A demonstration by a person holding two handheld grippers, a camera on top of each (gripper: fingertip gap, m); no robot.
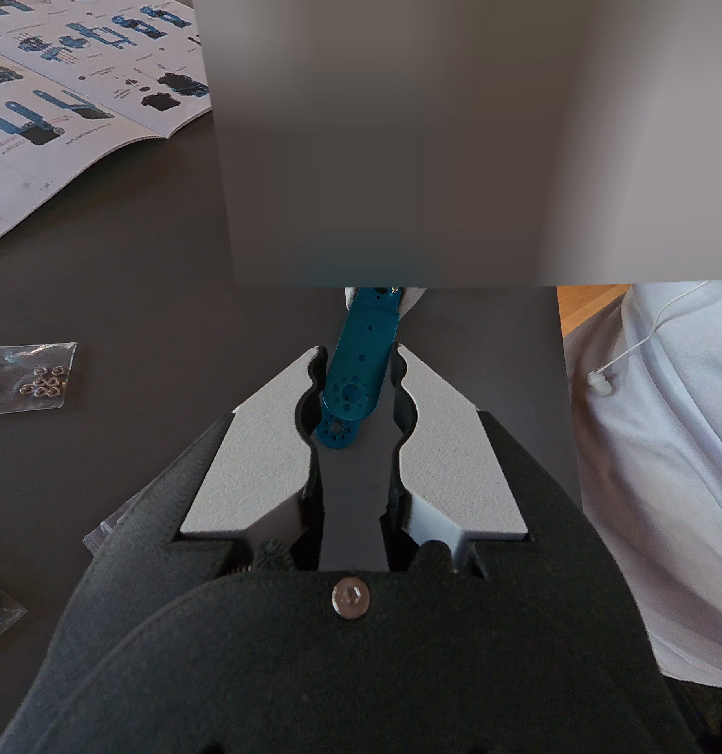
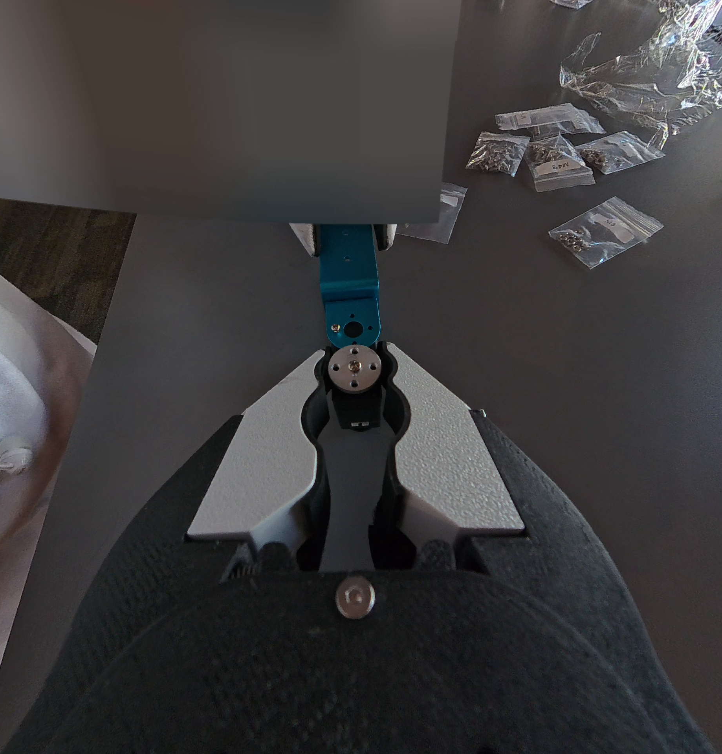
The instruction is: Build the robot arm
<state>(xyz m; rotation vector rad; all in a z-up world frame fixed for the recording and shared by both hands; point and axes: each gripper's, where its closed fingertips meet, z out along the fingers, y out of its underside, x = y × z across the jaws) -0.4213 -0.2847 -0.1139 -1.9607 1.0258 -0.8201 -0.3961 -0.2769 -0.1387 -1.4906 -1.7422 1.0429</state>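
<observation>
1. The left hand-held gripper (image 1: 357,355), with pale grey textured fingers of wavy inner profile in a black ribbed body, held the teal anodised metal bracket (image 1: 357,367) between its tips at the centre of the left wrist view; whether both fingers pressed on it I cannot tell.
2. That bracket was a flat folded strip with rounded ends, each end pierced by a large hole ringed with small ones. Its far end ran up to the other hand-held gripper's white fingertips under the blurred patch.
3. The right hand-held gripper (image 2: 353,367) was clenched on a black servo motor (image 2: 357,412), whose round silver metal horn (image 2: 354,368) with a central screw faced the camera at the centre of the right wrist view.
4. The horn sat just below the teal bracket's (image 2: 349,281) rounded, holed end, close to touching.
5. The table (image 1: 147,285) was a smooth, matt dark grey.
6. An open printed instruction booklet (image 1: 65,102) lay at the upper left of the left wrist view, and a clear bag of small metal nuts (image 1: 37,379) at mid left.
7. Small clear zip bags of hardware (image 2: 555,159) and crumpled clear plastic (image 2: 645,81) lay at the upper right of the right wrist view.
</observation>
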